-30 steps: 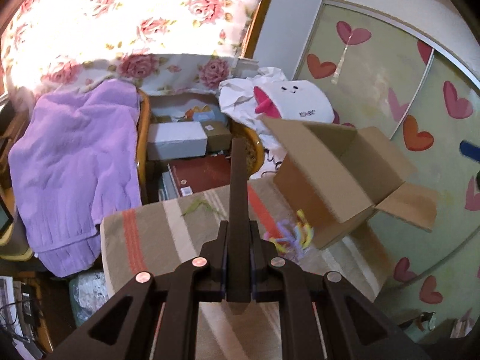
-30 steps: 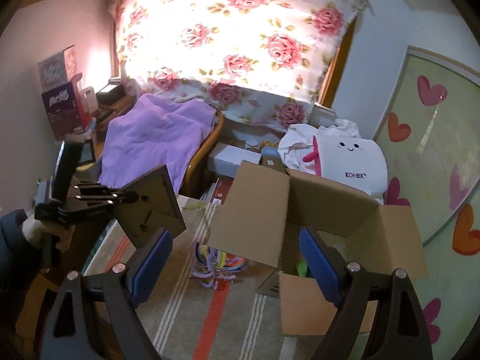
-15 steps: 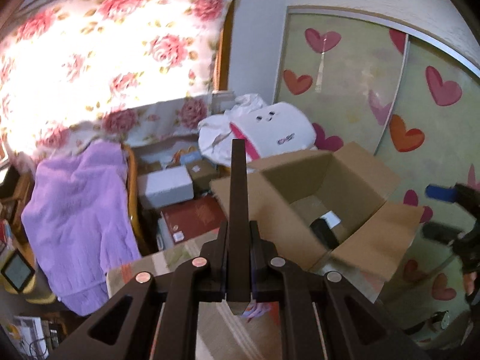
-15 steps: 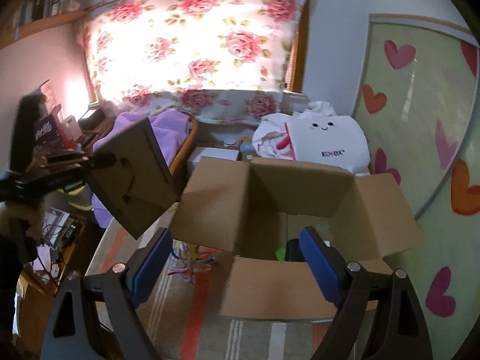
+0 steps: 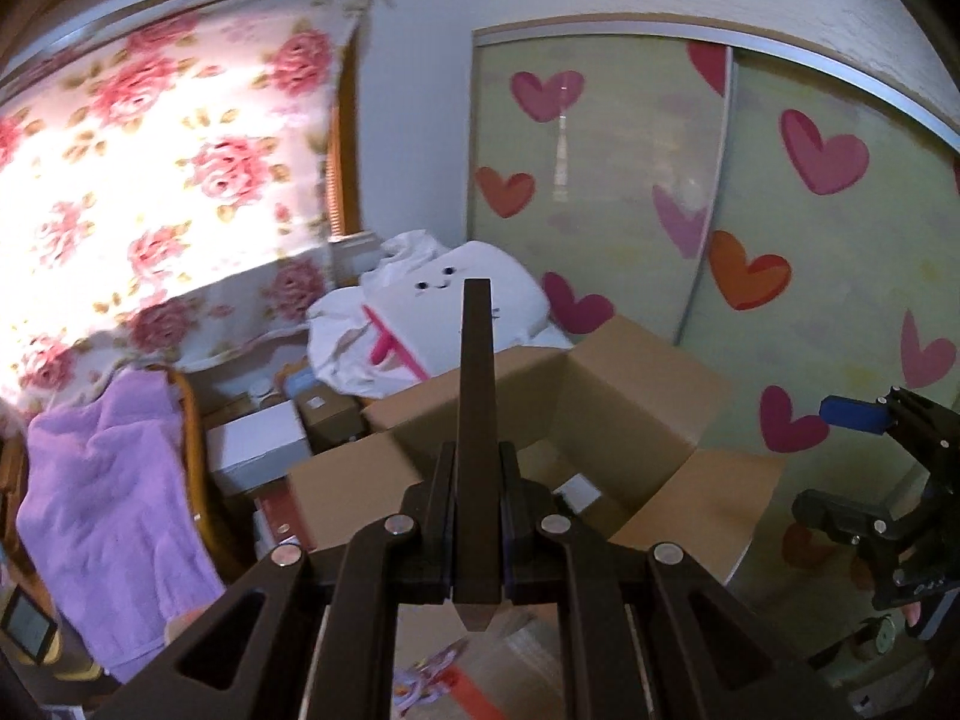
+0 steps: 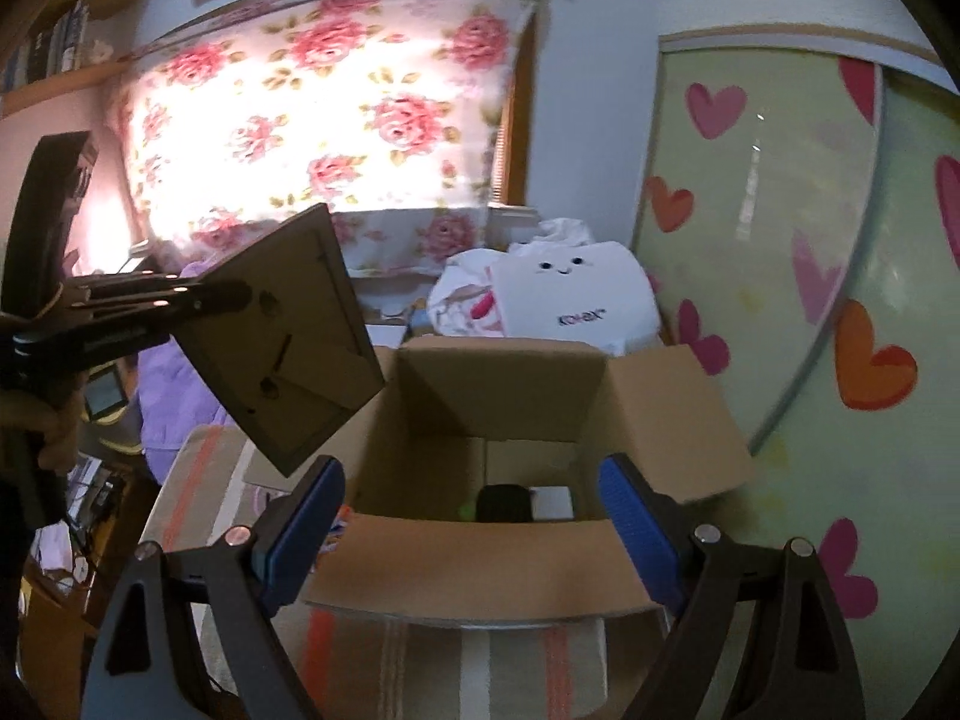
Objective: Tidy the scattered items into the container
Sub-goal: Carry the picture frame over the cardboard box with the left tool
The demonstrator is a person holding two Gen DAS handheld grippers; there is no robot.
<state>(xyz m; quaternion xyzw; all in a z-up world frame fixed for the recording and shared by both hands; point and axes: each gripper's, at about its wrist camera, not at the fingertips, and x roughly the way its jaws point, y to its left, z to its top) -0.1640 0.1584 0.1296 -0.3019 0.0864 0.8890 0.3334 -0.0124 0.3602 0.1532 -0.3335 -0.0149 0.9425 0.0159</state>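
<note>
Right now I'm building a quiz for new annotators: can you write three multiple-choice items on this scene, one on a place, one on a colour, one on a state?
1. Where is the picture frame?
A. Inside the box
B. In the air, left of the cardboard box
C. On the striped cloth

2. What colour are the right gripper's pads?
A. Blue
B. Red
C. Green

3. How does the left gripper stand?
A. Wide open, empty
B. Shut on the frame's edge
C. Shut on nothing

Answers:
1 B: the frame hangs beside the box's left flap.
2 A: both pads show blue.
3 B: both fingers press the frame's thin edge.
</note>
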